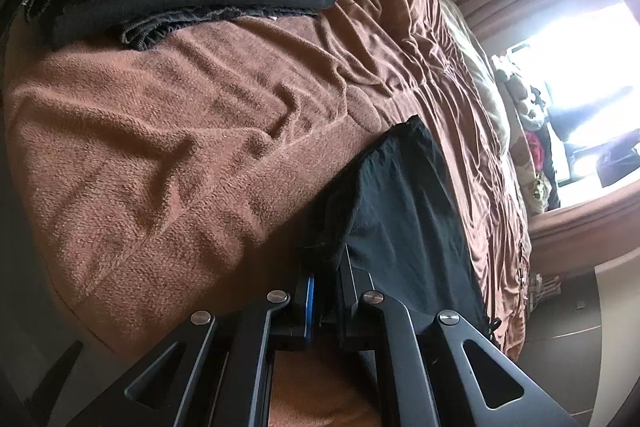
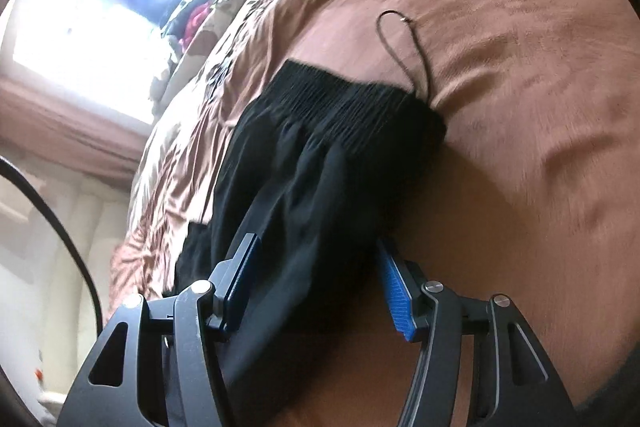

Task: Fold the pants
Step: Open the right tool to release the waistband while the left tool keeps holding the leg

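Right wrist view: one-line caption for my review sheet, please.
Right gripper open astride black pants, whose waistband and drawstring lie on the brown blanket.
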